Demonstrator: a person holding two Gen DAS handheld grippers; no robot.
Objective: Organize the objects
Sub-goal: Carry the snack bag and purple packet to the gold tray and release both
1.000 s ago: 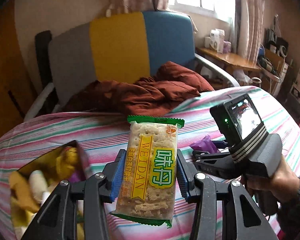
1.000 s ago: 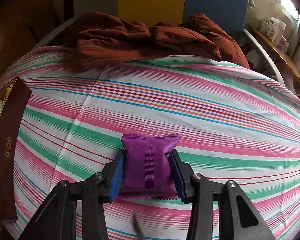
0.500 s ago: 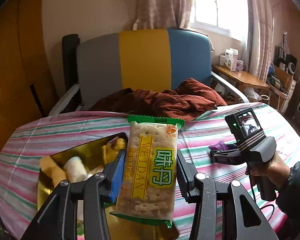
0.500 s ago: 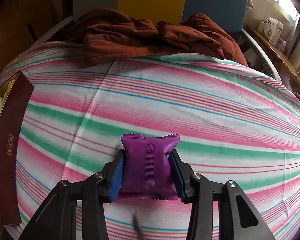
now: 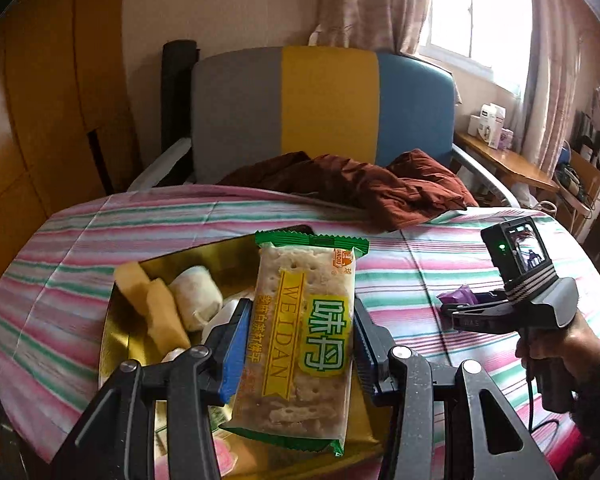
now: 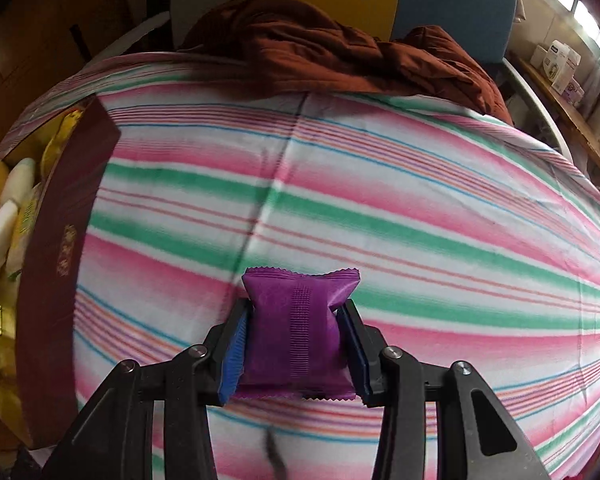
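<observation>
Black left gripper [image 5: 298,350], blue-padded jaws.

Cracker packet [image 5: 300,344] hides much of the gold box [image 5: 112,336]

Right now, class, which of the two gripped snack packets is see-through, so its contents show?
The cracker packet in the left gripper: biscuits show through its wrapper. The purple packet in the right gripper is opaque.

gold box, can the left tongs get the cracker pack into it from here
Probably yes. The left tongs grip the cracker pack right over the open gold box; nothing covers it, though the snacks inside already fill its far end.
</observation>
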